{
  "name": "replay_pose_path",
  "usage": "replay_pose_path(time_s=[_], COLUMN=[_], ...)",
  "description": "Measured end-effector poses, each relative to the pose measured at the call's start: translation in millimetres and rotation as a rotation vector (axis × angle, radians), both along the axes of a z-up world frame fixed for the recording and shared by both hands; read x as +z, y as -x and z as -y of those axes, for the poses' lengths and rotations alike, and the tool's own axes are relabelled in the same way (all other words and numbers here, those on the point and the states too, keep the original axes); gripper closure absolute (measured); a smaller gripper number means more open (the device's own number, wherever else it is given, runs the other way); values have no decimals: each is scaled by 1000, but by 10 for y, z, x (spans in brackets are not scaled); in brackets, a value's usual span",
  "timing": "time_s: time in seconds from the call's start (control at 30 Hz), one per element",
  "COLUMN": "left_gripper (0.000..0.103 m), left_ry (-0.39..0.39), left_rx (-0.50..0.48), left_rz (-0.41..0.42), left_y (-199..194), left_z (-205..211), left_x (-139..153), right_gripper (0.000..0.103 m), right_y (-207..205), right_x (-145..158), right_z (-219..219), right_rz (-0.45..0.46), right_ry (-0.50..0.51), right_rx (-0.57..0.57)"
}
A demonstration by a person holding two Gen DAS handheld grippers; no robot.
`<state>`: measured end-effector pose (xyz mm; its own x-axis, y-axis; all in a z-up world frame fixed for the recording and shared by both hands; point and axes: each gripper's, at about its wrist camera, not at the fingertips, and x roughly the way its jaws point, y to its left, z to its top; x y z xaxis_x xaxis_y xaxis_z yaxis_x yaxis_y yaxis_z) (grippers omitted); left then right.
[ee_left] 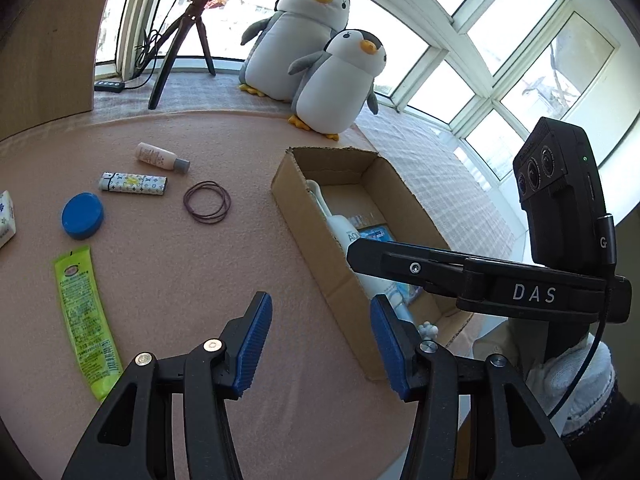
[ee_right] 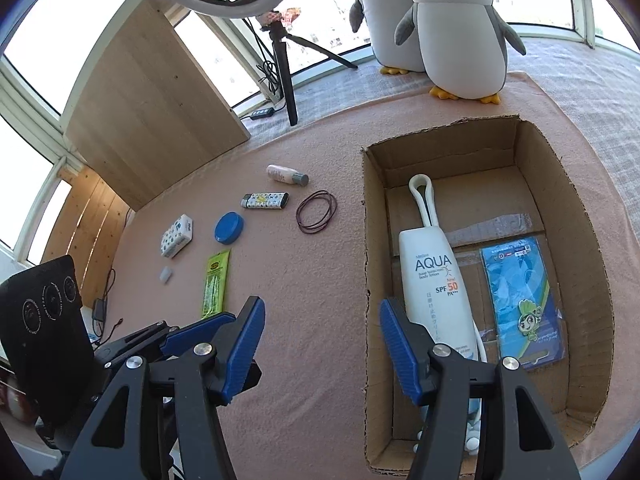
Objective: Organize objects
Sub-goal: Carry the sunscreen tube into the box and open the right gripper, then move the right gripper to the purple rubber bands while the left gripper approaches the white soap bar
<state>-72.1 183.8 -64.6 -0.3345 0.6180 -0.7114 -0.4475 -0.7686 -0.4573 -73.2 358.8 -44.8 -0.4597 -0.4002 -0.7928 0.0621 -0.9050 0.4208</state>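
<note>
An open cardboard box [ee_right: 576, 216] [ee_left: 352, 320] sits on the pink mat and holds a white AQUA sunscreen bottle [ee_right: 430, 264] [ee_left: 344, 228] and a blue card packet [ee_right: 520, 280]. Left of the box lie hair ties [ee_left: 207, 202] [ee_right: 316, 212], a patterned lighter [ee_left: 133, 183] [ee_right: 265, 200], a small pink bottle [ee_left: 160, 157] [ee_right: 286, 175], a blue lid [ee_left: 83, 216] [ee_right: 229, 228] and a green tube [ee_left: 84, 316] [ee_right: 216, 282]. My left gripper [ee_left: 320, 344] is open over the mat beside the box. My right gripper [ee_right: 322, 344] is open astride the box's left wall.
Two plush penguins [ee_left: 316, 52] [ee_right: 452, 32] stand behind the box. A ring light tripod [ee_right: 284, 64] and a wooden board [ee_right: 152, 100] are at the back left. A patterned tissue pack [ee_right: 177, 236] and a small white piece [ee_right: 165, 274] lie at the left.
</note>
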Motion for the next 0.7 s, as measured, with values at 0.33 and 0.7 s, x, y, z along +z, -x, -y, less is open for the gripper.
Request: replay_pose_path(time_s=[0.33,0.7], left_gripper=[48,48], left_ry=[34,85], left_rx=[167,342], left_rz=[27,51], left_y=[13,-80], left_z=[982,1880], left_x=[-125,-288], right_gripper=[34,35], right_y=[321,1084], right_x=[34,-297], right_z=[513,890], right_rz=[-65,86], right_ry=[-43,-81], right_rx=[95,166])
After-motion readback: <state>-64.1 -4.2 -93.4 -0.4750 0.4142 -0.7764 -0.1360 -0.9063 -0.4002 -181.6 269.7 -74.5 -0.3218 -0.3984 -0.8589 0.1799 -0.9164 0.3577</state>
